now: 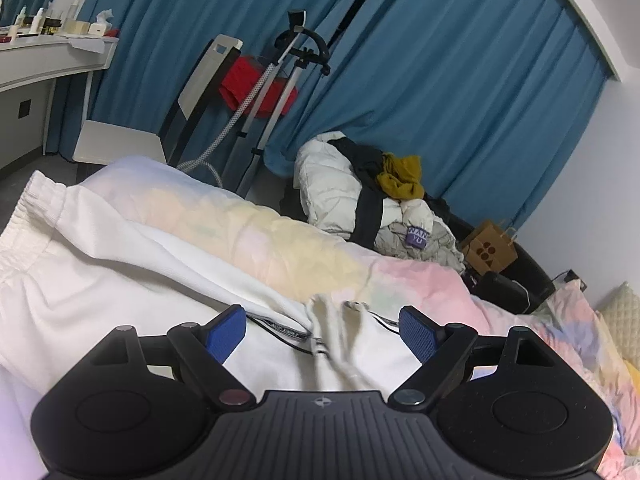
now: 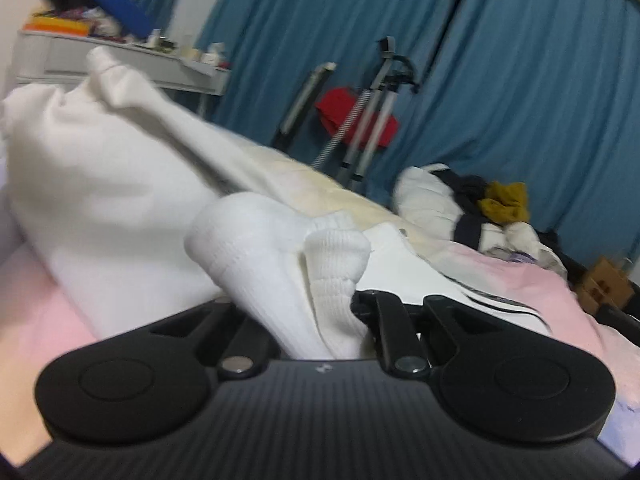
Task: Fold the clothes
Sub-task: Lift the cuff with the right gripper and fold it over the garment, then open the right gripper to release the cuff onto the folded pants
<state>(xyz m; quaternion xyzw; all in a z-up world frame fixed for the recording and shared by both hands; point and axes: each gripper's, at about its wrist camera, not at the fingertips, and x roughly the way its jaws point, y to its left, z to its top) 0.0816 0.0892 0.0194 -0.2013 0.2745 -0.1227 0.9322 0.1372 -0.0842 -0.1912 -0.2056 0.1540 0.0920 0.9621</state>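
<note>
Counter [image 1: 52,60]: far left by the blue curtain [image 1: 460,92], crowded with bottles and small boxes.
White garment [image 1: 100,264]: spread over the pastel bed cover [image 1: 280,240], its gathered waistband [image 1: 28,208] at the left edge, its cords [image 1: 340,344] trailing toward the near side.
Left tool [image 1: 322,332]: jaws wide apart, gripping nothing; the blue pads [image 1: 224,332] stand either side of the cords, just above the white cloth, which lies under and between them. Whether the pads touch the cloth I cannot tell.
Right tool [image 2: 332,320]: jaws nearly together, clamped on a bunched ribbed cuff [image 2: 320,272] of the white garment; the cuff rises out between the fingers and the rest of the cloth stretches away to the far left. This view is blurred.
Garment steamer [image 1: 280,92]: stands beyond the bed, a red cloth [image 1: 256,88] hanging on it.
Clothes heap [image 1: 360,196]: far right of the bed, white, black and mustard pieces piled up.
Paper bag [image 1: 488,248]: right of the heap, near the wall.
</note>
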